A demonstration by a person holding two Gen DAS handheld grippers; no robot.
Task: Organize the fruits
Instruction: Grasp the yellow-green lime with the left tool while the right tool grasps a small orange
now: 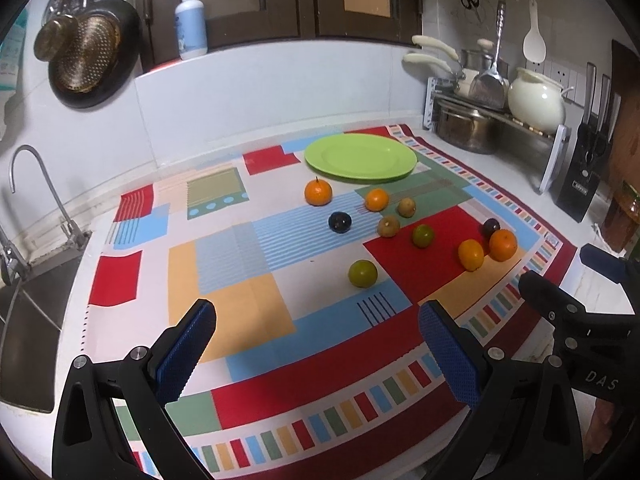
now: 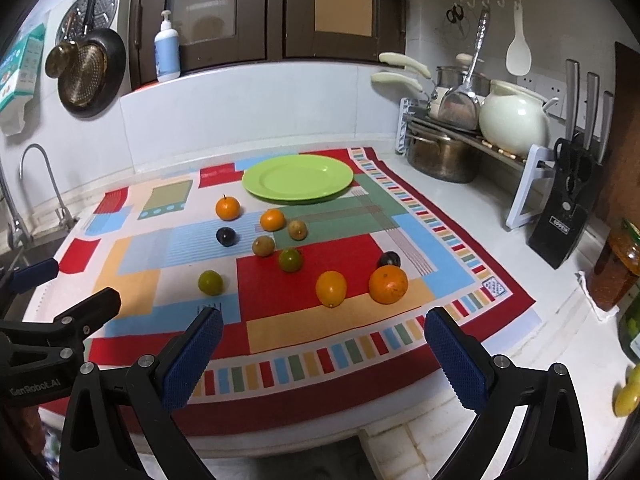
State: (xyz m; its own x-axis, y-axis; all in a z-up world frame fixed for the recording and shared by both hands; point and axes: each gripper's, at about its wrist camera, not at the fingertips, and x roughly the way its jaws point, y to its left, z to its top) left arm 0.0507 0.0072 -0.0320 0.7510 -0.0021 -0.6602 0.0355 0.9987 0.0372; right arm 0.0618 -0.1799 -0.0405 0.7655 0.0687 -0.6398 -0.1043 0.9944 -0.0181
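Observation:
An empty green plate [image 1: 360, 157] [image 2: 298, 177] lies at the far side of a patchwork cloth [image 1: 240, 264] [image 2: 280, 300]. In front of it several small fruits are scattered: oranges [image 1: 318, 192] [image 2: 388, 284], green limes [image 1: 363, 273] [image 2: 211, 282], brownish fruits [image 1: 388, 226] [image 2: 263, 245] and dark plums [image 1: 340, 222] [image 2: 226, 236]. My left gripper [image 1: 316, 318] is open above the cloth's near part, short of the fruit. My right gripper [image 2: 323, 326] is open too, just before a yellow-orange fruit [image 2: 331, 289]. Nothing is between either pair of fingers.
A sink with a tap [image 1: 24, 216] lies left of the cloth. At the back right stand a rack with pots and a white jar [image 2: 514, 118] and a knife block [image 2: 568, 216]. Jars [image 2: 616, 268] sit at the right edge. A pan [image 1: 94, 52] hangs on the wall.

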